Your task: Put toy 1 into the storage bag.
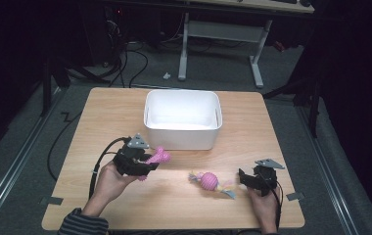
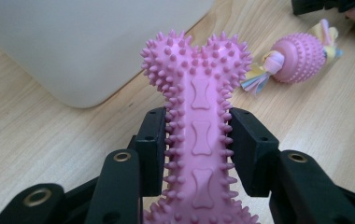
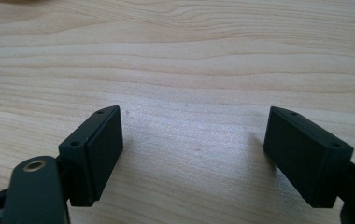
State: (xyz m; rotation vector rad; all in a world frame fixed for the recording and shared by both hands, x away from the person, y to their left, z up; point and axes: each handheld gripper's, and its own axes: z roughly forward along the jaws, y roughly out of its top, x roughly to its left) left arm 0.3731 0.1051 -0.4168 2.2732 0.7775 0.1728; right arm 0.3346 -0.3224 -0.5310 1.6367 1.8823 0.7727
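A pink spiky rubber bone (image 2: 199,135) is clamped across its shaft between the black jaws of my left gripper (image 2: 199,149), one knobbed end sticking out ahead. From above, that left gripper (image 1: 147,162) hovers over the table's left front with the bone (image 1: 158,157) pointing toward the white bin (image 1: 183,139). A pink studded ball toy with pastel rope ends (image 1: 209,181) lies on the wood (image 2: 301,56) between the hands. My right gripper (image 1: 245,177) rests low at the right front, its jaws (image 3: 192,149) wide apart over bare wood.
The white plastic bin stands at the table's back centre, its wall (image 2: 82,51) close ahead-left of the bone. The wooden table (image 1: 125,107) ends in dark floor with cables and desk legs behind.
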